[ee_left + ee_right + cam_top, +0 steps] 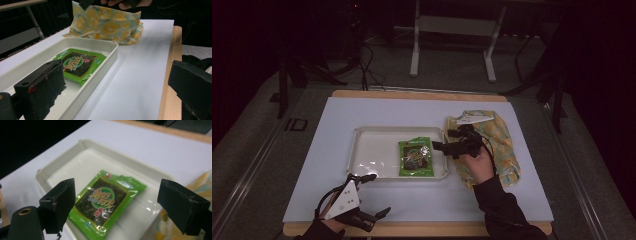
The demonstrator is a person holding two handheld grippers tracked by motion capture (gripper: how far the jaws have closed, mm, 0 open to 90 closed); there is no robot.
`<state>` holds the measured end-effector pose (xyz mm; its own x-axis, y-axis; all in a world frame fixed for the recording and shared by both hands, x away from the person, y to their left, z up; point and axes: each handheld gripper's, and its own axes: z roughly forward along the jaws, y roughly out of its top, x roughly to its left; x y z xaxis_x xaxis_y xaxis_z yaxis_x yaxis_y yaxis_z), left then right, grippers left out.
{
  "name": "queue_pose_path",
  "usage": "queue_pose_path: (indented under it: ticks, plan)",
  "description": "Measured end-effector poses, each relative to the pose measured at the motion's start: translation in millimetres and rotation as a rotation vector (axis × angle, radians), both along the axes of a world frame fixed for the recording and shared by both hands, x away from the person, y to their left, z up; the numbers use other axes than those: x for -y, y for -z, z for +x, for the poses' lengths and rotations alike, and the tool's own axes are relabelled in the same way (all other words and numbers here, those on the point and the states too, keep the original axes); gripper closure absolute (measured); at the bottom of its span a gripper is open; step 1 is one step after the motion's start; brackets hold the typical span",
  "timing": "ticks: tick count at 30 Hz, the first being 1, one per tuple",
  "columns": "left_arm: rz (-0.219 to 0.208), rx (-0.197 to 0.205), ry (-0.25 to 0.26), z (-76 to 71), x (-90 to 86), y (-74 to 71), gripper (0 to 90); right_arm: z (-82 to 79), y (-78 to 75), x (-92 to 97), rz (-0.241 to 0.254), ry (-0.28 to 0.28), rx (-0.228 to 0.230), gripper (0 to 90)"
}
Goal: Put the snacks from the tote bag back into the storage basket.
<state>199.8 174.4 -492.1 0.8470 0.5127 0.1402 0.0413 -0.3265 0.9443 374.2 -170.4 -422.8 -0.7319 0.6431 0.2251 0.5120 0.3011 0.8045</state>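
Left gripper (374,195) sits at the near table edge, close to the tray's near-left corner. Jaws wide apart, nothing between them, touching nothing. In the left gripper view one black jaw overlaps the tray's near end, the other hangs over the wooden table edge; whether the first jaw touches the tray cannot be told.

Right gripper (443,140) is held by the right hand (478,164) above the tray's right rim, jaws pointing toward the packet. Jaws wide open and empty. In the right gripper view they frame the packet from above with clear space on both sides, pads off it.

Packet (105,202) lies flat inside the tray (372,137), in its right half, near the right wall, free of both grippers. It is green with a dark centre panel and a round green logo with yellow lettering, plus a small red mark at one corner. The writing looks like non-Latin script; too blurred to read. No brand legible.

Tray is white, rectangular, shallow, on the white mat (337,120) mid-table; left half bare and glossy.

Farther right, a bag (499,135) lies crumpled on the mat just beside the tray's right end, cream with yellow ring patterns and light blue traces. The right hand hovers over its near-left part. No text readable on it.
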Motion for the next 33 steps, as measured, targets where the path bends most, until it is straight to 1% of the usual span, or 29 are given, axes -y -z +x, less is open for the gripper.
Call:
queue_pose_path:
  ticks: [4, 7, 11, 12, 14, 15, 17, 18, 24, 27, 29, 33]
  plan:
    - [-0.001, -0.001, -0.001, 0.1, 0.0, 0.0, 1.2, -0.4, -8.5, 12.5, -0.014, 0.028, 0.042, 14.8]
    - [-0.001, -0.002, -0.001, 0.3, 0.2, 0.3, 1.2, -0.9, -12.8, 22.3, -0.016, 0.038, 0.071, 14.8]
    - [-0.001, -0.002, -0.001, 0.2, 0.3, 0.3, 1.2, -1.4, -15.2, 31.5, -0.022, 0.049, 0.094, 14.8]
    - [-0.001, -0.002, -0.002, 0.1, 0.2, 0.3, 1.2, -2.0, -15.9, 37.2, -0.026, 0.063, 0.107, 14.7]
    - [-0.002, -0.002, -0.001, 0.3, 0.1, 0.3, 1.2, -2.9, -16.5, 43.2, -0.023, 0.076, 0.114, 14.8]
    - [-0.002, -0.003, -0.001, 0.3, 0.2, 0.3, 1.2, -3.6, -16.4, 47.8, -0.02, 0.09, 0.122, 14.8]
    - [-0.001, -0.005, -0.001, 0.5, 0.3, 0.5, 1.2, -3.9, -16.3, 50.5, -0.02, 0.098, 0.122, 14.8]
    - [-0.001, -0.005, 0.0, 0.5, 0.3, 0.4, 1.2, -4.0, -14.8, 59.7, -0.03, 0.111, 0.129, 14.8]
    - [-0.001, -0.006, -0.001, 0.6, 0.5, 0.6, 1.2, -9.4, -12.0, 81.0, -0.042, 0.163, 0.153, 14.8]
    - [-0.002, -0.007, -0.001, 0.7, 0.7, 0.6, 1.2, -13.1, -10.2, 89.5, -0.046, 0.178, 0.162, 14.8]
    - [-0.002, -0.006, -0.001, 0.9, 0.7, 0.7, 1.2, -16.6, -8.5, 96.3, -0.036, 0.183, 0.168, 14.8]
    - [-0.002, -0.007, -0.002, 1.0, 0.8, 0.8, 1.2, -23.6, -4.7, 105.5, -0.039, 0.206, 0.179, 14.9]
